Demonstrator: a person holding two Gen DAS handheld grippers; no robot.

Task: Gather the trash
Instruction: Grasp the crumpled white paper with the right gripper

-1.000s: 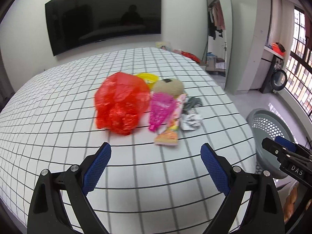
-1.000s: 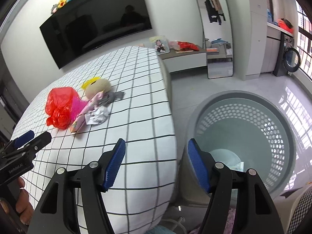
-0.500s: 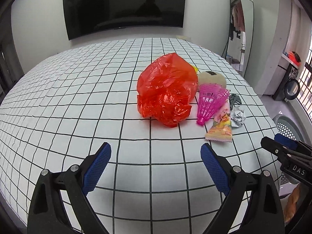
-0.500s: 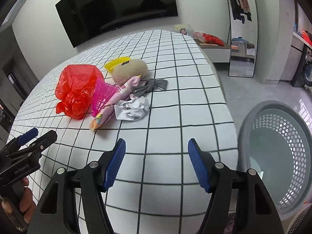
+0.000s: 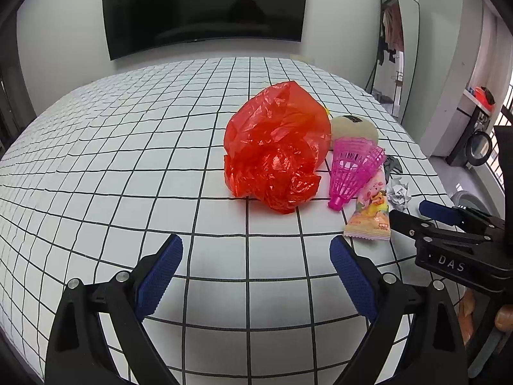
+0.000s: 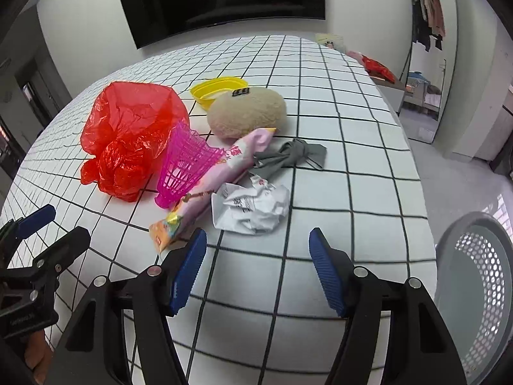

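Observation:
A pile of trash lies on the checked bed: a crumpled red plastic bag (image 5: pixel 275 147) (image 6: pixel 131 138), a pink plastic shuttlecock (image 5: pixel 351 168) (image 6: pixel 186 166), a pink snack wrapper (image 5: pixel 372 211) (image 6: pixel 221 173), a ball of white paper (image 6: pixel 253 208) (image 5: pixel 397 191) and a grey rag (image 6: pixel 288 157). My left gripper (image 5: pixel 255 263) stands open, empty, just short of the red bag. My right gripper (image 6: pixel 258 256) is open and empty, close in front of the paper ball. In the left wrist view the right gripper (image 5: pixel 426 213) shows from the side, by the wrapper's near end.
A beige plush lump (image 6: pixel 247 117) and a yellow bowl (image 6: pixel 218 88) lie behind the trash. A grey perforated basket (image 6: pixel 481 276) stands on the floor to the right of the bed. A wall TV (image 5: pixel 205 6) and a mirror (image 5: pixel 397 51) are beyond.
The right gripper has swung left from over the basket to the bed and come up close to the paper ball. The left gripper shifted so the red bag sits nearer and centred.

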